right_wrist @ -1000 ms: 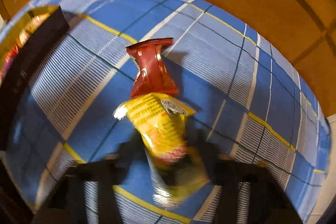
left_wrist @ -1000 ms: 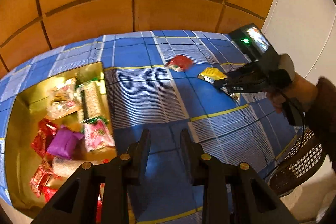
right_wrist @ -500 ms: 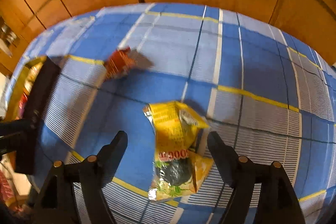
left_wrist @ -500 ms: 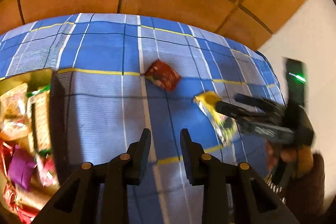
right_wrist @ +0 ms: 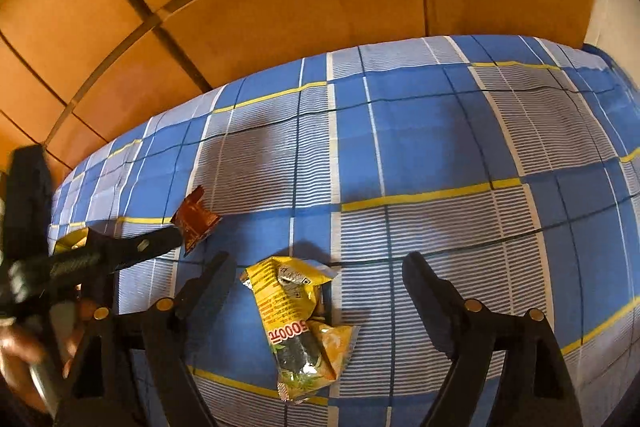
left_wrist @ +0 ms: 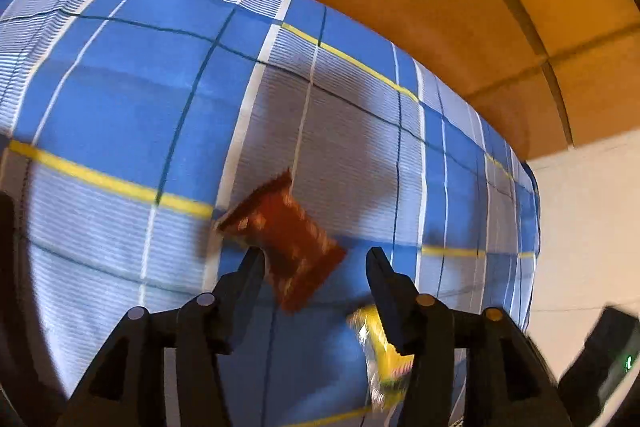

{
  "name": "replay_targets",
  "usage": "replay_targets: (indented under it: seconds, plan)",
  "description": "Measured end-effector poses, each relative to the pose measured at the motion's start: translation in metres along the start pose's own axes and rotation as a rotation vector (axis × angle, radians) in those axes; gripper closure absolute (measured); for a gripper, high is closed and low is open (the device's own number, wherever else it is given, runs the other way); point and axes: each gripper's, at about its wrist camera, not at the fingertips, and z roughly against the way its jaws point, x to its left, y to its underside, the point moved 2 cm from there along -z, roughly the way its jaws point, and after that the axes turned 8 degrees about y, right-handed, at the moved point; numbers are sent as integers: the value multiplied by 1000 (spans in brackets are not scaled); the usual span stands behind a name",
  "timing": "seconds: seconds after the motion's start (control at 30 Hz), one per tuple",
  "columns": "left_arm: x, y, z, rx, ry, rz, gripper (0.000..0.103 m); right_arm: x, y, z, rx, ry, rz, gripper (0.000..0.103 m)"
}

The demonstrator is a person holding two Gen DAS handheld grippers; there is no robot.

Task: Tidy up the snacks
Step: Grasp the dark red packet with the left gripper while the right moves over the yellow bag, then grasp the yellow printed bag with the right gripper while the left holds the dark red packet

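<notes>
A red snack packet (left_wrist: pixel 286 239) lies on the blue checked cloth (left_wrist: pixel 120 99). My left gripper (left_wrist: pixel 316 261) is open, its jaws on either side of the packet's near end. The red packet also shows in the right wrist view (right_wrist: pixel 195 221), with the left gripper (right_wrist: pixel 176 237) at its edge. A yellow snack packet (right_wrist: pixel 298 323) lies flat between the wide-open jaws of my right gripper (right_wrist: pixel 316 267), which is not touching it. The yellow packet shows blurred in the left wrist view (left_wrist: pixel 380 351).
A wooden panelled wall (right_wrist: pixel 280 7) runs behind the cloth-covered surface. The cloth's edge drops off at the right (left_wrist: pixel 534 227) beside a white wall (left_wrist: pixel 592 219). A golden corner, apparently the tray's (right_wrist: pixel 72 239), peeks behind the left gripper.
My left gripper has swung right, away from the golden tray, and closed in on the red packet with its jaws wider. My right gripper has let the yellow packet lie and opened wide.
</notes>
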Motion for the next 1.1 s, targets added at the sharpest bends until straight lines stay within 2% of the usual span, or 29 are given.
replay_targets:
  seconds: [0.13,0.27,0.33,0.37,0.4,0.43,0.47,0.5,0.63,0.73,0.93,1.0,1.03,1.07,1.1]
  plan:
    - [-5,-8,-18,5,-81,-39,49,-4,-5,6,-19,-16,-11,16]
    - [-19,-9,-26,6,-158,-152,49,0,-8,5,-29,-22,8,16]
    - [-19,-6,-26,8,-165,-195,50,3,-6,6,-29,-19,23,16]
    - [-20,-3,-26,6,-184,-223,62,4,-6,5,-26,-15,30,16]
    - [-21,1,-25,9,-212,-270,64,5,-5,4,-25,-10,37,16]
    - [-21,5,-24,11,-208,-299,65,6,-5,4,-24,-7,43,16]
    - [-19,10,-20,8,-209,-326,69,7,-5,3,-21,-2,51,16]
    - [-17,15,-17,4,-221,-346,78,7,-4,1,-18,8,58,16]
    - [-5,43,1,-9,-232,-396,78,6,-5,-7,4,31,79,16]
    - [1,68,13,-17,-229,-437,78,13,1,-19,75,-14,117,16]
    - [16,118,37,-82,-258,-509,78,40,23,-46,157,49,293,16]
    - [17,125,34,-106,-261,-522,78,45,31,-55,177,90,354,16]
    - [17,134,37,-125,-264,-543,78,47,35,-59,183,101,372,20]
    - [18,139,37,-144,-267,-560,78,49,39,-63,192,113,393,31]
    - [18,142,35,-154,-270,-571,78,53,43,-64,176,139,433,32]
